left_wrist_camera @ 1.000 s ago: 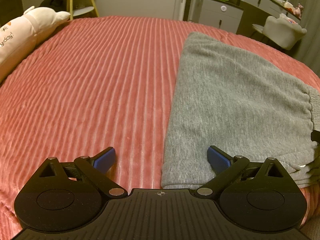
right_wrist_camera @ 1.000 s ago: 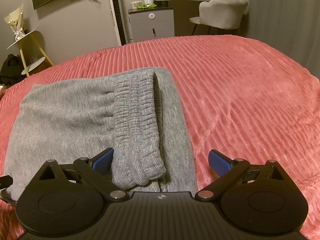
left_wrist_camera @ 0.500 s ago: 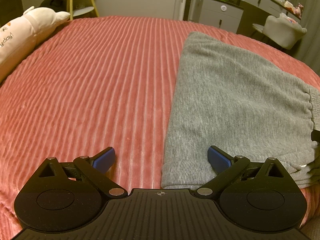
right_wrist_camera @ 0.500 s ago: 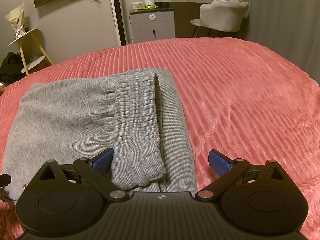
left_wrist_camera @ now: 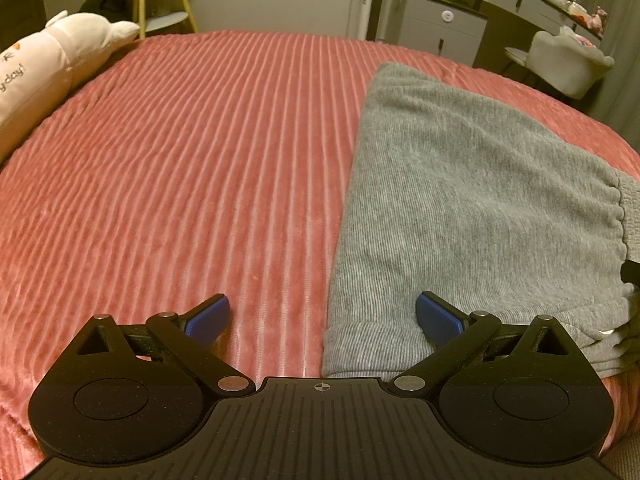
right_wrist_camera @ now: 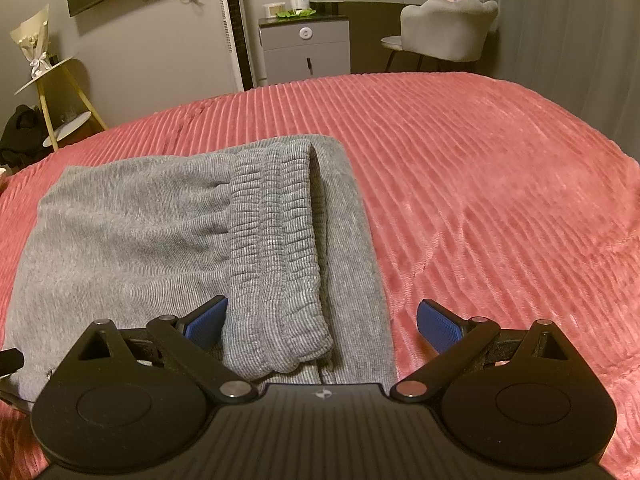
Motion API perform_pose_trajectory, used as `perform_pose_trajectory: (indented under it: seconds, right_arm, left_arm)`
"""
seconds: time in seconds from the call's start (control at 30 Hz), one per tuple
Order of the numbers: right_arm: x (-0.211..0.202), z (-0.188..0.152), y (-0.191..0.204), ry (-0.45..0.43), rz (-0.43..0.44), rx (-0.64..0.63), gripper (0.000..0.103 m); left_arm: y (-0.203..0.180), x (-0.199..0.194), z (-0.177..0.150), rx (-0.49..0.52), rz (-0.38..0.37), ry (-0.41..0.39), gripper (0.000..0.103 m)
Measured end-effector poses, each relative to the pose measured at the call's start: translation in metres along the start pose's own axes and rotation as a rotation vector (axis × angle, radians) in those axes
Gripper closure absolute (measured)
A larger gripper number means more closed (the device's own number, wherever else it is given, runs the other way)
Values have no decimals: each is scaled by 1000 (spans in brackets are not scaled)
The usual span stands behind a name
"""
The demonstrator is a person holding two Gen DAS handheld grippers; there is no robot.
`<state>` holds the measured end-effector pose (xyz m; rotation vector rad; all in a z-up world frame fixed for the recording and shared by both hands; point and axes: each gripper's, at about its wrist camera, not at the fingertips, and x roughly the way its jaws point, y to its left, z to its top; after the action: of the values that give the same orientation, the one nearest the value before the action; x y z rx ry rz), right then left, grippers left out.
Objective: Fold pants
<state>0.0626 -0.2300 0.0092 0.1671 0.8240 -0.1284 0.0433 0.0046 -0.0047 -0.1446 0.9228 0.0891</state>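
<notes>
Grey knit pants point(left_wrist_camera: 460, 208) lie folded flat on the pink ribbed bedspread point(left_wrist_camera: 180, 168). In the left wrist view they fill the right half, their folded near-left corner just ahead of my left gripper point(left_wrist_camera: 323, 314), which is open with nothing between its blue pads. In the right wrist view the pants point(right_wrist_camera: 132, 240) lie left of centre, with the ribbed elastic waistband point(right_wrist_camera: 276, 252) folded on top. My right gripper point(right_wrist_camera: 322, 320) is open, its blue pads either side of the waistband's near end, holding nothing.
A white plush pillow point(left_wrist_camera: 44, 60) lies at the bed's far left. Beyond the bed stand a grey drawer cabinet point(right_wrist_camera: 306, 48), a dressing table with a pale chair point(right_wrist_camera: 448, 32), and a yellow-legged stand point(right_wrist_camera: 56, 96). Open bedspread point(right_wrist_camera: 500, 184) stretches right of the pants.
The right wrist view has drawn back and tilted up slightly, showing more of the room. The left gripper and the pants have not moved.
</notes>
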Motion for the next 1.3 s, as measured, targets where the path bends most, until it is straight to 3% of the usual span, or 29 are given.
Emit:
perform_pose_trajectory:
  seconds: [0.83,1.0,1.1,1.17,1.23,1.3]
  right_arm:
    - [-2,-1,5,-23,-32,-39,4]
    - [-26,-2,19,-144,-100,-103,4]
    - [-47,1,23,-256,-83,-59,4]
    - [-57,6,26,-312,-42,-28,13]
    - [-58,15,34,-328,-5,-52,49]
    - [-49,27,46,-308,20,-101,72]
  left_arm:
    - [0,0,-1,1,1,-1,0]
    - [1,0,-1,0,1,-1,0]
    - [0,1,-1,-1,2,-1,0]
    - [0,1,-2,5,4,-6,0]
    - [-1,1,-2,13,4,-15,0]
    - [0,2,-3,15,-4,-20,0]
